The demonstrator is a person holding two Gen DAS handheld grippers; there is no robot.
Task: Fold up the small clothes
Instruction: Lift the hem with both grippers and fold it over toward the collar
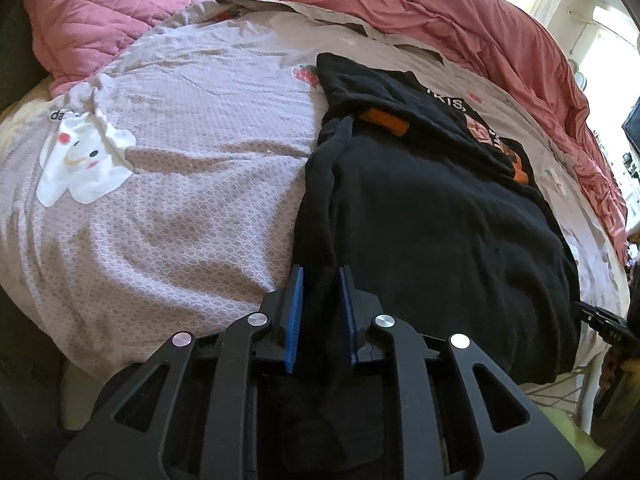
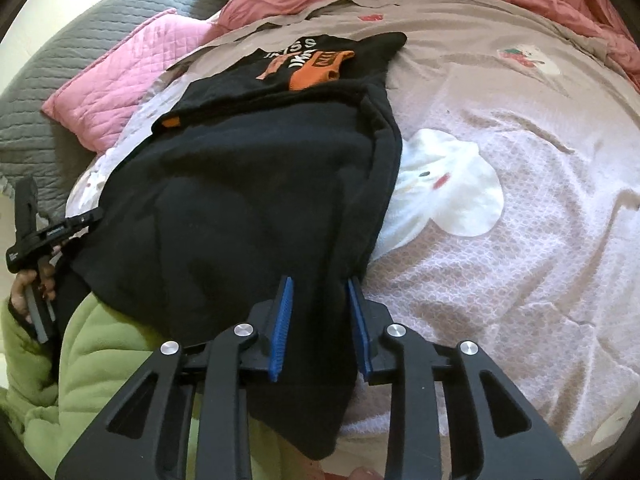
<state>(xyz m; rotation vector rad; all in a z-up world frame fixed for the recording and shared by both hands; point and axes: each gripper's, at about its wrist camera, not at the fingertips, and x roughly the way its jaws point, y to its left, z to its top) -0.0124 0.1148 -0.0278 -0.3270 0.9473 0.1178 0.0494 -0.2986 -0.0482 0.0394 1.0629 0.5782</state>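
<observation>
A black garment (image 1: 432,216) with an orange and white print lies lengthways on the bed, its printed end farthest from me. My left gripper (image 1: 321,270) is at the garment's near left edge, its blue pads shut on a bunched fold of the black cloth. In the right wrist view the same garment (image 2: 248,184) fills the middle. My right gripper (image 2: 320,280) is shut on its near right corner, and cloth hangs down between the pads. The left gripper (image 2: 52,232) also shows there at the garment's left edge, held by a hand.
The bed has a lilac patterned cover (image 1: 192,200) with a white cartoon figure (image 1: 84,164) on it. A pink quilted pillow (image 1: 120,8) and a bunched salmon duvet (image 1: 480,40) lie along the far side. A green fleece sleeve (image 2: 100,352) is at lower left.
</observation>
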